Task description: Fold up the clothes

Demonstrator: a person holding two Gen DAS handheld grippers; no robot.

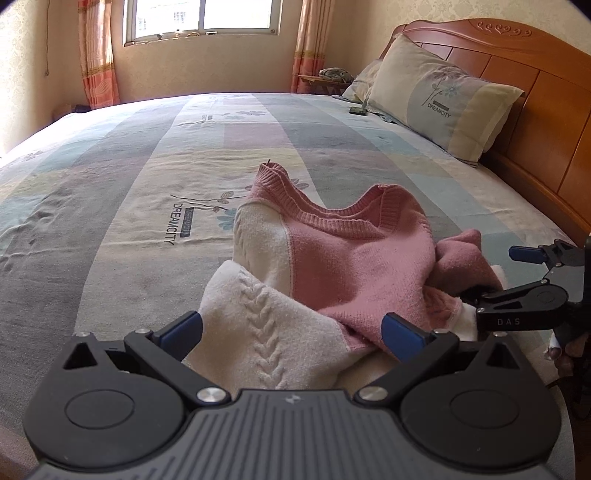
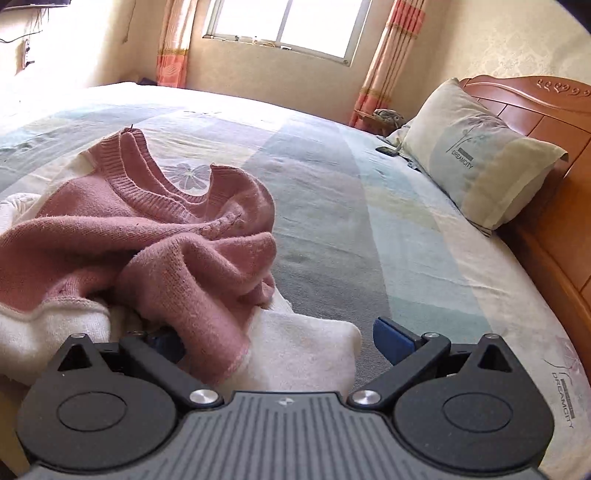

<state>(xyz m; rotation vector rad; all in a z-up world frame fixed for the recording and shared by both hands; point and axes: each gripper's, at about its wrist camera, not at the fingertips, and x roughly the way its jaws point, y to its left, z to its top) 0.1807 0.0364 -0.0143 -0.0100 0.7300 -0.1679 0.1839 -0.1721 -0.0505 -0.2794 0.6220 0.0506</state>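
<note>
- A pink and white sweater point(image 1: 351, 258) lies crumpled on the bed point(image 1: 129, 177), near the edge closest to both cameras, its ribbed neckline facing the window point(image 1: 203, 16).
- The left gripper point(image 1: 291, 328) has its jaws wide apart, one blue pad on each side of a white cable-knit sleeve point(image 1: 266, 332); the sleeve sits between the pads, but they do not pinch it.
- The right gripper point(image 2: 280, 339) also has its jaws spread. Its right blue pad is clear above the bedsheet, while its left pad is half hidden under a pink fold of the sweater point(image 2: 177, 258).
- White fabric of the hem or a cuff lies between the right gripper's jaws; I cannot tell whether either pad touches it.
- In the left wrist view, the right gripper point(image 1: 517, 273) shows at the far right, at the sweater's right side, with a bit of a hand point(image 1: 565, 347) behind it.
- A pillow point(image 1: 439, 96) printed DREAMCITY leans on the wooden headboard point(image 1: 535, 74), well apart from the sweater.
- A small dark object point(image 1: 357, 110) lies on the sheet just beside the pillow; it is too small to identify.
- Orange-striped curtains point(image 1: 98, 55) hang on both sides of the window.
</note>
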